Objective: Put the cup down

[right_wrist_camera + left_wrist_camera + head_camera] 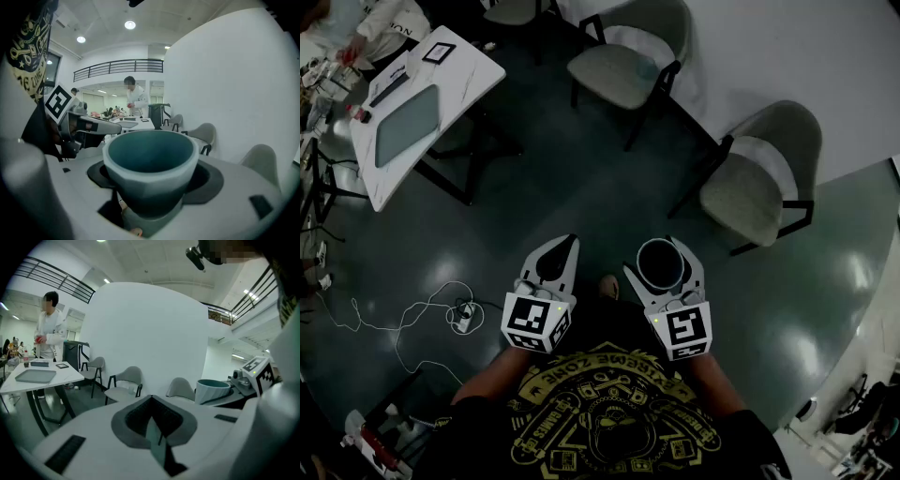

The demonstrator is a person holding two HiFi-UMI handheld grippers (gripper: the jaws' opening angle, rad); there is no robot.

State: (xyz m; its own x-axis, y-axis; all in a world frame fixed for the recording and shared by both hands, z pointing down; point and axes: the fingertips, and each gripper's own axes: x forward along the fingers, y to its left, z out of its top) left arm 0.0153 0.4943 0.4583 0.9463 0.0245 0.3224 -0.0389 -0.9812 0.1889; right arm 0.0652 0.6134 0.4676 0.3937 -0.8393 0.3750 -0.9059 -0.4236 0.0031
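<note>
The right tool (662, 251) grips the upright teal cup (149, 157) between its jaws, held in the air. Just to its left, the left tool (151, 401) is clenched with nothing in it.

Dark shiny floor, one white table tucked up in the corner

The glossy dark floor (581, 187) has a white table (475, 79) standing at the upper left. There are also two grey chairs with black legs, one (623, 70) near the top middle and another (755, 187) off to the right. A thin white cable (431, 295) snakes across the floor on the left, by a small white plug block (464, 319). On the table there's a grey tray (405, 131), a dark flat bar (389, 89) and a small black-framed square (439, 52).
</note>
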